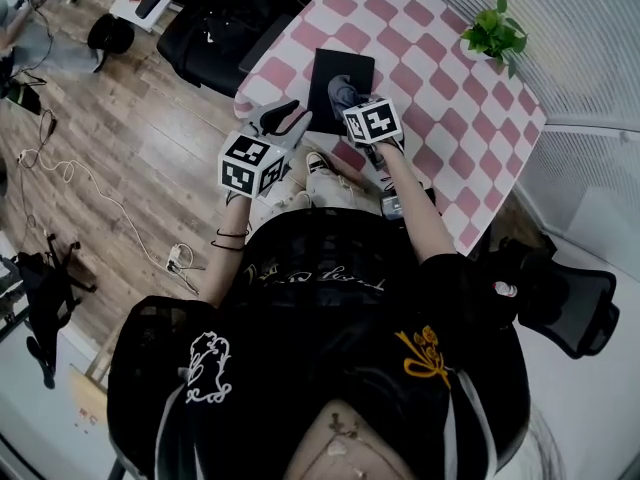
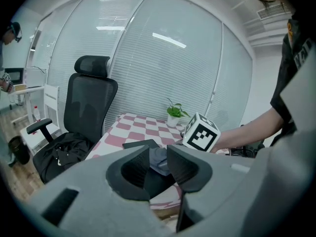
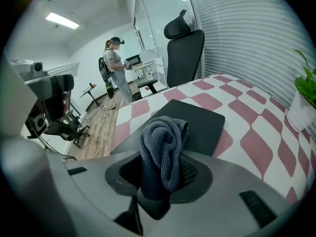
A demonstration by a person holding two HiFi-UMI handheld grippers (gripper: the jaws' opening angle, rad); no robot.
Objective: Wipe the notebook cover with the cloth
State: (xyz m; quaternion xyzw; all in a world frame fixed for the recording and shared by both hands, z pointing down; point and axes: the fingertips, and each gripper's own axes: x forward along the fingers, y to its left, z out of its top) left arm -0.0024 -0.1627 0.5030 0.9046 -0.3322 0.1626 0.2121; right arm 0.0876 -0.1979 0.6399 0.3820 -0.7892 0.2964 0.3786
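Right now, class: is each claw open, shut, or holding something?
Left claw: open, nothing between it.
Right claw: shut on the cloth.

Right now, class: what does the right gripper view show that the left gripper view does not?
Only the right gripper view: the right gripper with jaws shut on the cloth, and a person standing across the room. Only the left gripper view: the left gripper with jaws apart and empty, plus the right gripper's marker cube. Both: cloth, notebook, table, plant and chair.
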